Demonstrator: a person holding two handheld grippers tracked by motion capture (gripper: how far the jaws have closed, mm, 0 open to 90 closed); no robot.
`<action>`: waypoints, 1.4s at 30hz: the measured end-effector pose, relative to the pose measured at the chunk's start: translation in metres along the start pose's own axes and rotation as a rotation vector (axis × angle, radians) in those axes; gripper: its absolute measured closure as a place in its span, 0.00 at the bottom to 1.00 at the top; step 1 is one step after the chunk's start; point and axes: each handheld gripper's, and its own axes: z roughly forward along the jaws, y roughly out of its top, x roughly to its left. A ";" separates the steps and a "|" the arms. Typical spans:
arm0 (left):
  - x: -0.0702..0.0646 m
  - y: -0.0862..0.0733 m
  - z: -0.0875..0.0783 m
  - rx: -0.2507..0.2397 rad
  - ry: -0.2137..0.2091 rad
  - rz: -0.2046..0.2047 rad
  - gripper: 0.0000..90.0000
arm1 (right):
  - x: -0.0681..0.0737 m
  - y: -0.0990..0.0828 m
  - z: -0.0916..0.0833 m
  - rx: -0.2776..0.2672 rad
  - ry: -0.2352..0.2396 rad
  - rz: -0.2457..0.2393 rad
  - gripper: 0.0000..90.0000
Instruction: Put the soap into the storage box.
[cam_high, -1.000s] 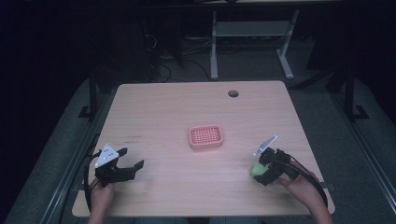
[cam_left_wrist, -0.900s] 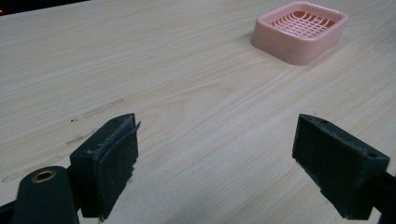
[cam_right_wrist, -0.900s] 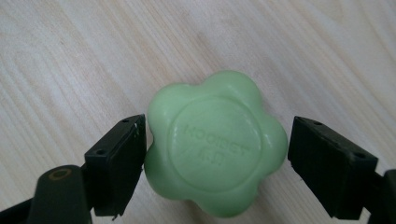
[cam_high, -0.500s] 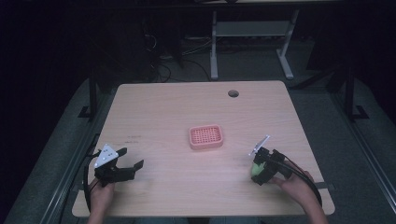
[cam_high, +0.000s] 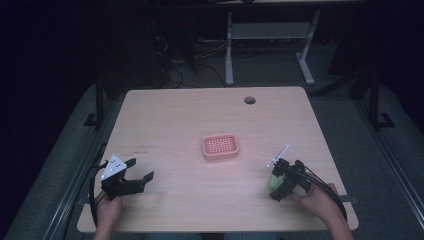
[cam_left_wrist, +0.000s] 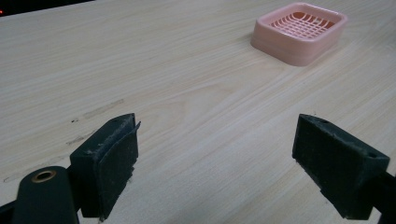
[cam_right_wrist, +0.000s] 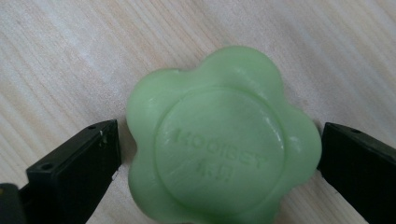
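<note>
This is looking like a lab or test room rather than a home. A plain wooden table with a cable hole is standing on grey carpet, with the room around it sitting in darkness. Cables are lying tangled on the floor behind it, and a white desk frame is standing farther back.

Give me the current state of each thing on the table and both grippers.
green soap: flat on the table between the right gripper's jaws.
pink soap dish: upright, empty, mid-table.
right gripper: jaws just opened, straddling the soap.
left gripper: open, nothing between its jaws.
</note>
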 end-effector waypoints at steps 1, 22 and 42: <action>0.000 0.000 0.000 0.001 0.000 0.002 0.16 | 0.000 0.000 0.000 0.001 0.000 0.000 0.00; 0.000 0.000 0.000 -0.002 0.003 -0.004 0.16 | 0.005 0.006 -0.011 -0.001 -0.031 -0.088 0.29; -0.001 0.000 -0.002 -0.004 0.000 -0.001 0.16 | 0.001 0.030 -0.037 -0.107 0.060 -0.116 0.29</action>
